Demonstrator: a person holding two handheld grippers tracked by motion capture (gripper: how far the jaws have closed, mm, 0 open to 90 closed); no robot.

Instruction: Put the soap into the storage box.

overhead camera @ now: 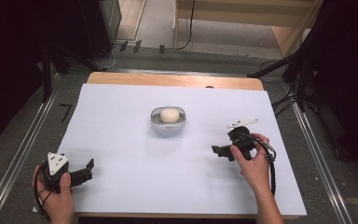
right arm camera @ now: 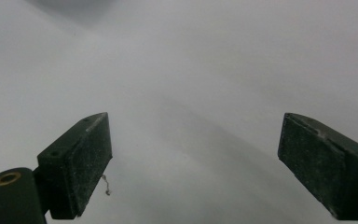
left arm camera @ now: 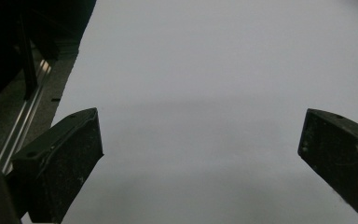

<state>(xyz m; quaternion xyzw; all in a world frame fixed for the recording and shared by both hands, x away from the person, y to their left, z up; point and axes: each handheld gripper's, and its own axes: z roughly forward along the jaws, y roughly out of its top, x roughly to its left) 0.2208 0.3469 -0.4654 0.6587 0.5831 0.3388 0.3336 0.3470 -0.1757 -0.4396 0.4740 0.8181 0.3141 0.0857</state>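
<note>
only the dish [overhead camera: 168, 122] interrupts the sheet [overhead camera: 121, 140]

**What stayed out of sight**

The right hand [overhead camera: 254, 161] covered much of the right tool [overhead camera: 220, 151]. The left tool [left arm camera: 200, 140] had both jaws cut by the frame's bottom edge. The bowl [overhead camera: 168, 122] was too small to identify its pale round content [overhead camera: 168, 115].

A wooden table [overhead camera: 177, 80] carries a white sheet [overhead camera: 121, 140] — on it, mid-sheet, a grey dish [overhead camera: 168, 122].
</note>
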